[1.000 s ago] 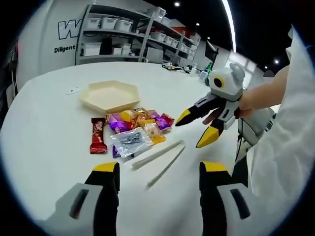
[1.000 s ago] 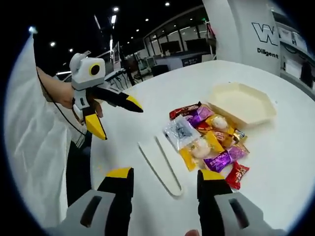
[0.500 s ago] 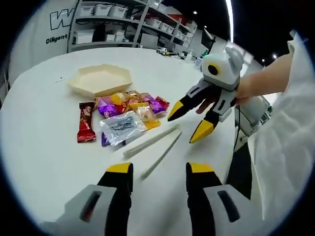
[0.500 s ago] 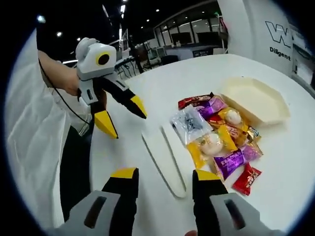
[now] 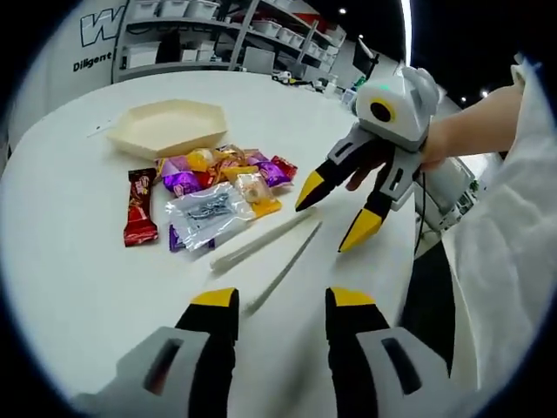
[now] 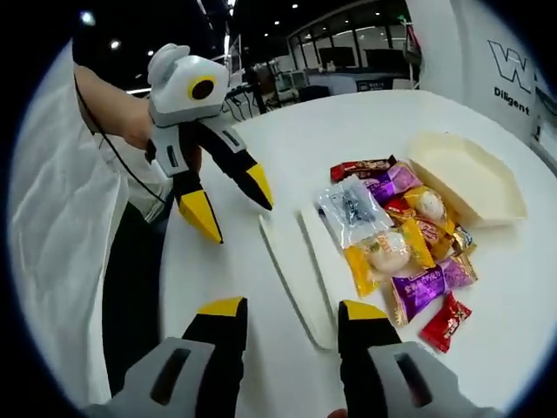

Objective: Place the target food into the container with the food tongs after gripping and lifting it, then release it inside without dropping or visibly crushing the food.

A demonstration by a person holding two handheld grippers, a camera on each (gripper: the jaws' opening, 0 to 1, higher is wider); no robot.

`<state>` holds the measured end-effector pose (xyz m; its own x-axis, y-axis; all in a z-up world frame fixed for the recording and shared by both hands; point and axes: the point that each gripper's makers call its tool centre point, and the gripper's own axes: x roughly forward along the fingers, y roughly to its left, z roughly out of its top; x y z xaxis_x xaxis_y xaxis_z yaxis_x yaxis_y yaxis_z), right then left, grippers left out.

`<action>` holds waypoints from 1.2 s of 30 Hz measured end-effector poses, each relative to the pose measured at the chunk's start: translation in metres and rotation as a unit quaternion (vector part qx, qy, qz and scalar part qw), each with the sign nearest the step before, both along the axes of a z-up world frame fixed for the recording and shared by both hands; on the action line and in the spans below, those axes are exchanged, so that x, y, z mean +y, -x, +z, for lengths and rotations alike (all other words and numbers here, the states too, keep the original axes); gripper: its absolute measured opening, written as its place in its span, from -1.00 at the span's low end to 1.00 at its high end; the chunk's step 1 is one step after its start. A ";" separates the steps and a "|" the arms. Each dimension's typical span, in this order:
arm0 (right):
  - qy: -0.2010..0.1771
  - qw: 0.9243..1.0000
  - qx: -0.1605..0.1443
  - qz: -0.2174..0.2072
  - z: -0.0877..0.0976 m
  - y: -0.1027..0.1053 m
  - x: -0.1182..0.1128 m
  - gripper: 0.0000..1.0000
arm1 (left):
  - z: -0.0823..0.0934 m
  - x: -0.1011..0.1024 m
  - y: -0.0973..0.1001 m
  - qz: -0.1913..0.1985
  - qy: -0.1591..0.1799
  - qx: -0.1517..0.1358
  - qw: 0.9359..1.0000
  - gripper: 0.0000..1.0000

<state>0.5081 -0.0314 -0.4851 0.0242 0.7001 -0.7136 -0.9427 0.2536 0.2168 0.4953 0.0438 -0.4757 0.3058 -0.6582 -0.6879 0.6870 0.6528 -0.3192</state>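
Both grippers have closed in on the tongs over the last second, the cameras riding with them, so pile and tongs sit larger and nearer in each view; nothing on the surface [image 5: 78,287] itself appears to have shifted. White surface, wide and round-edged, carries everything. Hexagonal cream container [image 5: 170,127] lies at the far side of the food, shallow, with nothing in it, just beyond the pile. Food pile [image 5: 204,196] between container and tongs: assorted wrapped sweets, a clear packet [image 5: 207,209] with dark contents on top, purple and yellow wrappers around it, a red bar [image 5: 137,207] lying a little apart to one side. Which piece is the target cannot be told. Judgement: pieces are light, wrappers slick and crinkly, contents likely soft enough to dent; take one across the wrapper body, not by a twisted end, with modest squeeze. Food tongs [image 6: 300,266], pale, thin, two long arms joined at a rounded end, lie flat nearest the grippers, untouched. Judgement: springy and slippery; hold the arms toward the middle so they can be pinched. Left gripper [image 6: 233,196], jaws parted and holding nothing, hovers just above the surface near the tongs' free ends. Right gripper [image 5: 329,207], jaws likewise spread and unloaded, hangs just beside the tongs.
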 end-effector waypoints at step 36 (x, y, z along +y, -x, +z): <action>0.019 0.997 0.042 0.057 0.000 0.047 -0.005 -0.34 | -0.005 -0.003 -0.002 0.016 0.008 0.015 1.000 -0.18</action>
<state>0.4615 -0.0367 -0.4851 -0.1153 0.6670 -0.7361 -0.9446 0.1555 0.2889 0.4973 0.0405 -0.4807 0.3055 -0.6601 -0.6862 0.6557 0.6684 -0.3511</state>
